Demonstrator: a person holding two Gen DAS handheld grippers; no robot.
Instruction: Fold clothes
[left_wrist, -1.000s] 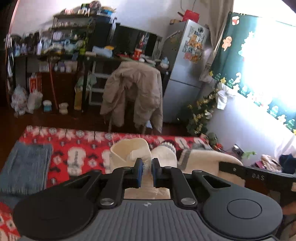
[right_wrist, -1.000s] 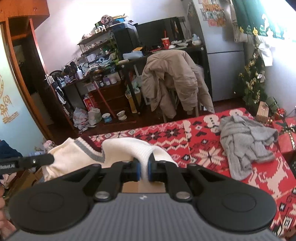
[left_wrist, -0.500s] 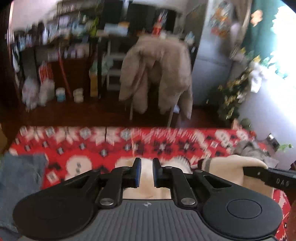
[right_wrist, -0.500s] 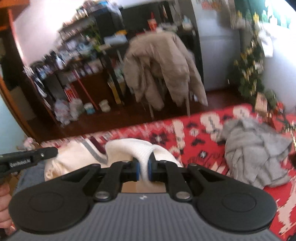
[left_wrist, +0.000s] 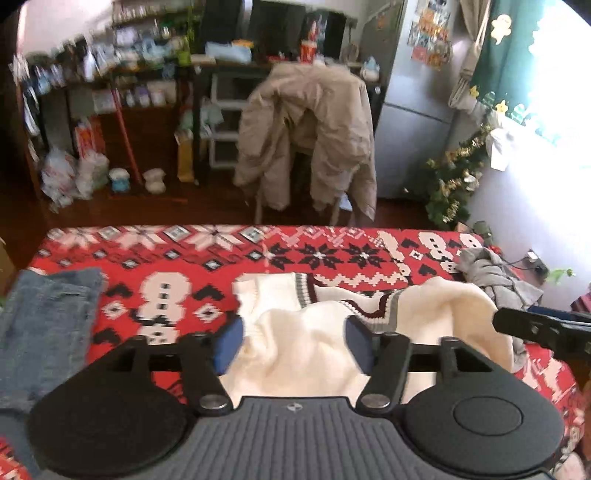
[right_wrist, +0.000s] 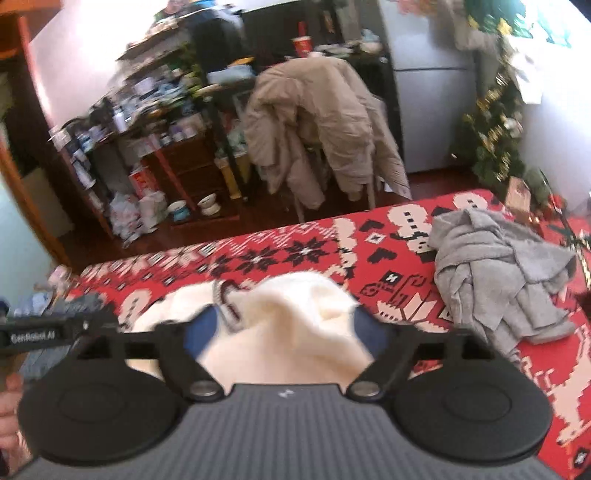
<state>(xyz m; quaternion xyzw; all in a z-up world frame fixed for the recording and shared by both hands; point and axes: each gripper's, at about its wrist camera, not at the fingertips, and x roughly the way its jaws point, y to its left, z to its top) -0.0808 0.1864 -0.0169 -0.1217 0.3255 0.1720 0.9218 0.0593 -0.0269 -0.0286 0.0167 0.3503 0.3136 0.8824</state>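
A cream knit sweater (left_wrist: 295, 339) with grey and maroon trim lies bunched on the red patterned blanket (left_wrist: 166, 266). My left gripper (left_wrist: 293, 345) hovers just over its near part, jaws opening wide; the cloth lies loose between the blue pads (left_wrist: 227, 345) without being pinched. In the right wrist view the same sweater (right_wrist: 295, 317) bulges up between the fingers of my right gripper (right_wrist: 288, 332), whose jaws are also opening, pads clear of the cloth. The right gripper's black arm (left_wrist: 535, 328) reaches in at the left view's right edge.
Folded blue jeans (left_wrist: 44, 325) lie at the blanket's left. A crumpled grey garment (right_wrist: 498, 280) lies at the right. Beyond the blanket's far edge stand a chair draped with a beige coat (left_wrist: 310, 136), cluttered shelves (left_wrist: 110, 92) and a fridge (left_wrist: 417, 96). A hand (right_wrist: 9, 410) shows at the left.
Both grippers were shut on the cream sweater and held it up; they came down toward the blanket and both have opened, and the sweater has dropped loose onto the blanket.
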